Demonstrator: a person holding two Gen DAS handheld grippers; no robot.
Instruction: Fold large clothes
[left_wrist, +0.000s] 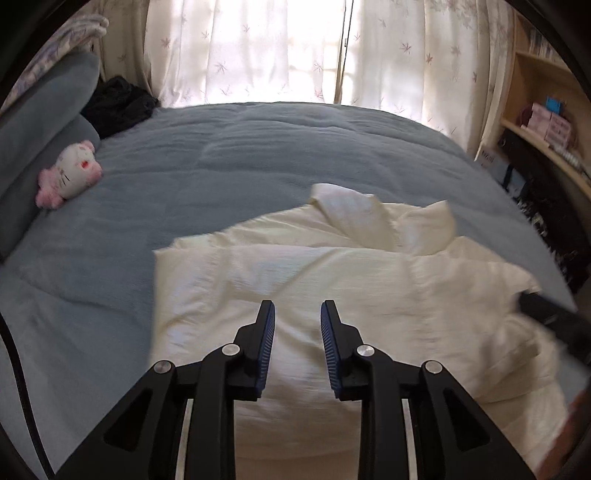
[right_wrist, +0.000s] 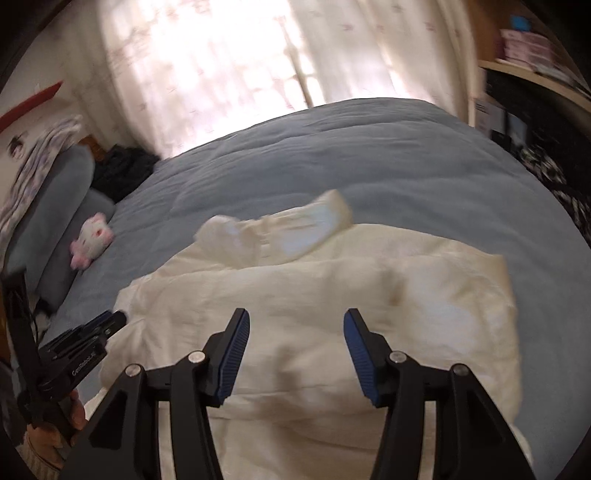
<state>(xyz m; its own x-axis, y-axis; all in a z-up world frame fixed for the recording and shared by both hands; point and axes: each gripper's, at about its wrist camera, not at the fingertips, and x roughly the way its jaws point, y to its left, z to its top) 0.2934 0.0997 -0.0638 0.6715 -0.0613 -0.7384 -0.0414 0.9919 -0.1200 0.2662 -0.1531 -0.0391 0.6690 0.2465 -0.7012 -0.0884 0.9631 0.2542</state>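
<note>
Across the lower middle of both wrist views lies the cream garment (left_wrist: 332, 280), partly folded, spread on the blue-grey bedcover (left_wrist: 221, 155). Its collar end is bunched toward the far side, with loose flaps standing up from the main body; in the right wrist view one flap is blurred. The cloth shows creases throughout and its near edge runs out of sight below the grippers.

Left gripper (left_wrist: 297, 314): the jaws stand a little apart, blue ribbed pads facing each other, nothing pinched between them. It hangs above the garment's near-left part, and whether the tips touch the cloth cannot be told. In the right wrist view the same gripper (right_wrist: 110, 321) appears at the lower left, at the garment's left edge, with the hand (right_wrist: 55, 432) that carries it and a knit cuff below.

Right gripper (right_wrist: 295, 325): the jaws stand wider apart, released, no cloth between the pads. It hangs over the middle of the garment. In the left wrist view a dark, blurred part of it (left_wrist: 546, 314) shows at the right edge, at the garment's right side.

Surroundings: a pink and white plush toy (left_wrist: 70, 173) lies against the pillows (left_wrist: 40, 122) at upper left, well apart from the garment. A dark heap of clothing (left_wrist: 118, 103) sits in the far left corner. Patterned curtains (left_wrist: 243, 51) hang behind the bed, brightly backlit. Wooden shelves (left_wrist: 535, 96) stand at upper right.
</note>
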